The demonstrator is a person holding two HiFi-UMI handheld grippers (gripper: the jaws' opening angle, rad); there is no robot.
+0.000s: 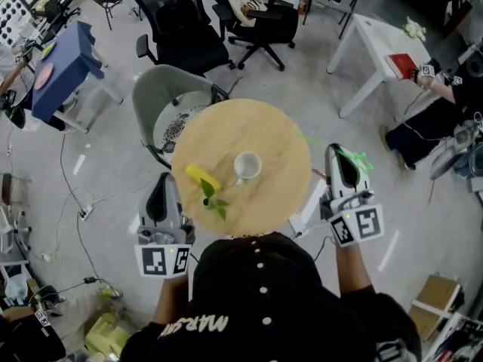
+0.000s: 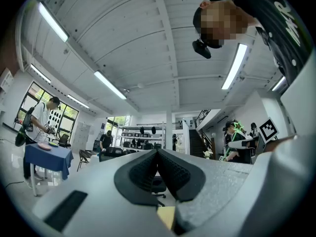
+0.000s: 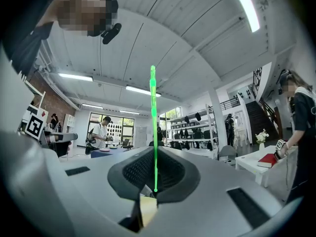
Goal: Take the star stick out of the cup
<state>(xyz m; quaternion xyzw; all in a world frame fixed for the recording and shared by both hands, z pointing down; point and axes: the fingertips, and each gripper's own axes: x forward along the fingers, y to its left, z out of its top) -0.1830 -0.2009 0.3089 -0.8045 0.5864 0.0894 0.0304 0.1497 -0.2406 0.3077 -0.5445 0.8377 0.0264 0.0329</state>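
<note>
Since the star stick (image 3: pixel 153 127) is pinched near its lower end between the clenched jaws of the right gripper (image 3: pixel 154 157), with only air around the rest of it, the lift itself looks done. The stick is out of the cup (image 1: pixel 247 167), which stands near the middle of the round table (image 1: pixel 283 138) and appears empty from above. That gripper hangs off the table's right edge, well apart from the cup, probably to carry the long thin shaft clear of the rim. The left gripper (image 1: pixel 161 183) is squeezed shut on nothing at the near left edge of the table, seemingly parked out of the way because one gripper is enough for so light a thing. On the table between it and the cup lie a yellow banana-like piece (image 1: pixel 202 178) and a green leafy sprig (image 1: pixel 215 200), neither touched. Only the right gripper view shows the grip closely: the shaft crosses the pads and rises upright, though its star is hard to make out there. The head view reduces the stick to a green smear at the jaw tips but shows how far it is from the cup. The left gripper view shows its own jaws together and, far to the right, a green star outline (image 2: pixel 239 128) by the other gripper.
</note>
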